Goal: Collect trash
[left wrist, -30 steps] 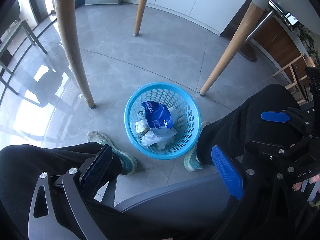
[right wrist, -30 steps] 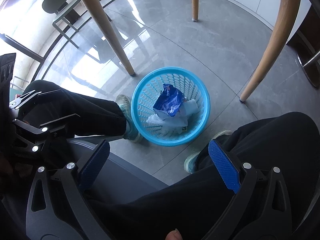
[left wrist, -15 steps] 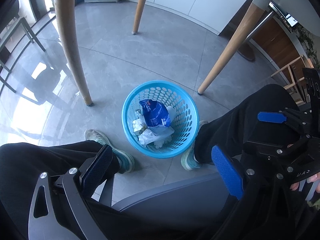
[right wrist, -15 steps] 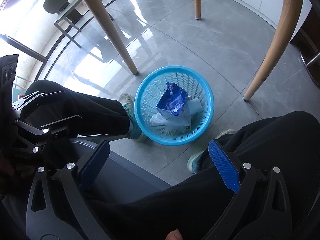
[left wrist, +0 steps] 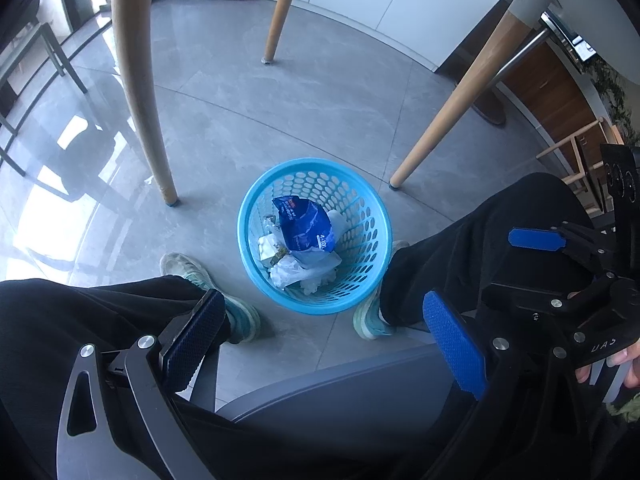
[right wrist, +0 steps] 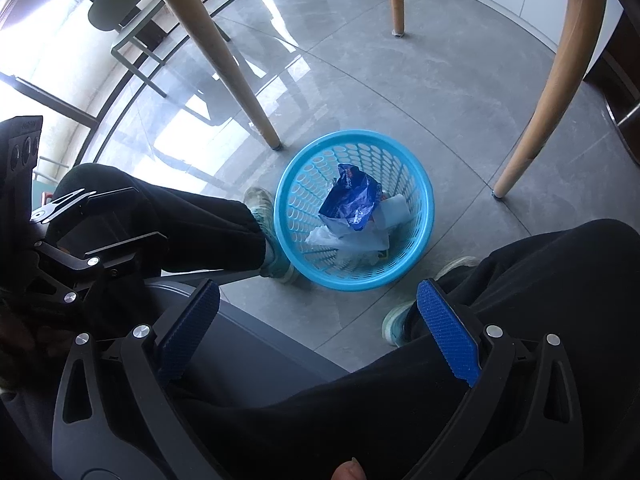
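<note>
A round blue plastic waste basket (left wrist: 364,272) stands on the grey tiled floor between the person's feet; it also shows in the right wrist view (right wrist: 416,248). Inside lie a blue snack wrapper (left wrist: 306,226), also in the right wrist view (right wrist: 352,202), and crumpled white paper and plastic (left wrist: 296,270). My left gripper (left wrist: 320,340) is open and empty, held high above the basket over the person's lap. My right gripper (right wrist: 316,328) is open and empty at a similar height. The right gripper also shows at the right edge of the left wrist view (left wrist: 560,264).
Three wooden table legs (left wrist: 138,80) stand around the basket, the nearest ones a short way behind it. The person's black-trousered legs (left wrist: 480,232) and light sneakers (left wrist: 208,284) flank the basket. A grey chair seat edge (left wrist: 340,392) lies below the grippers. A grey metal chair frame (right wrist: 132,40) stands far left.
Both views have shifted slightly: the basket sits a little higher and further from the lower edge of each view. Both grippers stay open and empty.
</note>
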